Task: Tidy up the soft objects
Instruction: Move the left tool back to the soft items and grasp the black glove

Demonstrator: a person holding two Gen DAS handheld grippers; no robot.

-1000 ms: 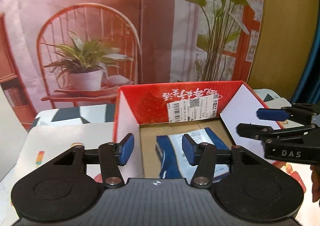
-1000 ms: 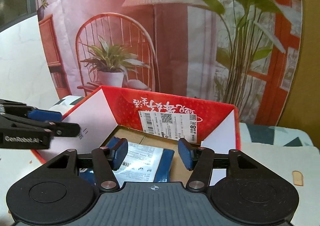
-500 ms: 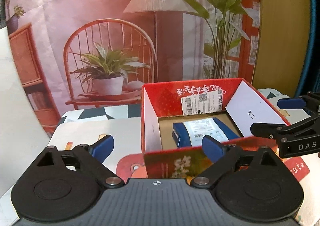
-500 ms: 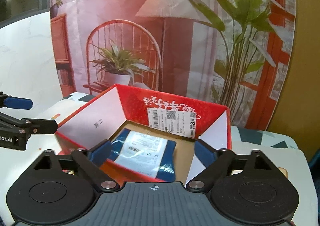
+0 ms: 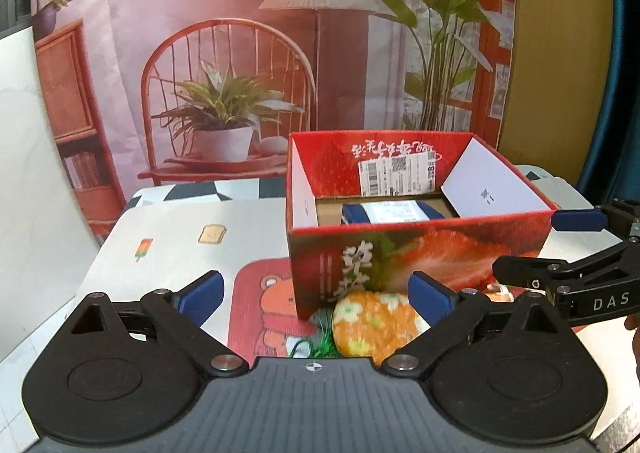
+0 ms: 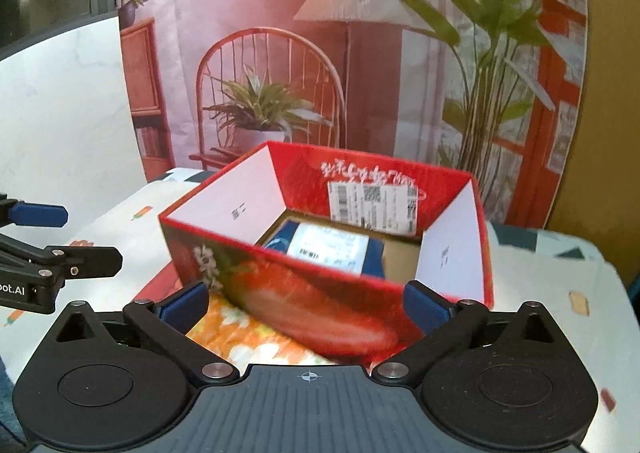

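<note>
From the left wrist view, the left hand-held gripper (image 5: 316, 291) stood wide with nothing pressed between its blue pads (image 5: 202, 290), so it carried no load. The red box (image 5: 416, 253) sat on the bench (image 5: 172, 257) toward its far right part, its open top up so that things could be dropped in. A blue pack (image 5: 390, 211) lay flat on the box floor, already stowed. An orange flowered soft thing (image 5: 374, 323) lay on the bench just against the box's near wall, in line with the wide jaws; I judged it the next piece to go in. Green strands (image 5: 320, 345) showed beside it, too little visible to name. The right hand-held gripper (image 5: 536, 249) reached in from the right bench edge, just beside the box's near right corner.

From the right wrist view, the right hand-held gripper (image 6: 306, 303) was opening its jaws, with no thing gripped; the box's (image 6: 320, 293) near wall merely showed between the pads. The pack (image 6: 328, 249) rested inside. The flowered thing (image 6: 244, 337) lay at the box's near left corner, outside, still to be stowed. The left hand-held gripper (image 6: 64, 237) hung toward the left bench edge, clear of the box, likewise wide.
</note>
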